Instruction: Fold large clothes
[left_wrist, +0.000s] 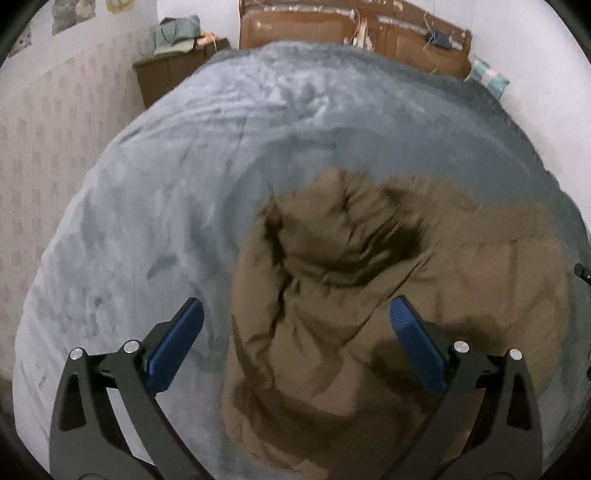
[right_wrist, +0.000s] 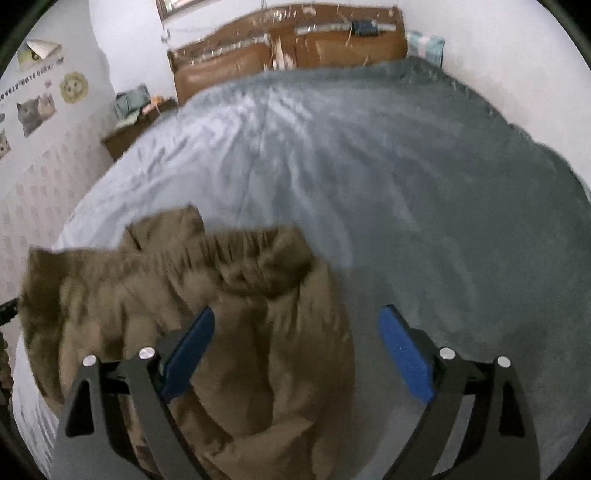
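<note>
Lying crumpled, brown coat (left_wrist: 369, 295), writing seemingly unreadable

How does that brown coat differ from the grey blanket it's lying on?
The brown coat is crumpled into a puffy heap, while the grey blanket is spread nearly flat. The coat covers only the near part of the bed; the blanket covers all of it that shows. Both look soft, and neither hand-held gripper is holding either.
</note>
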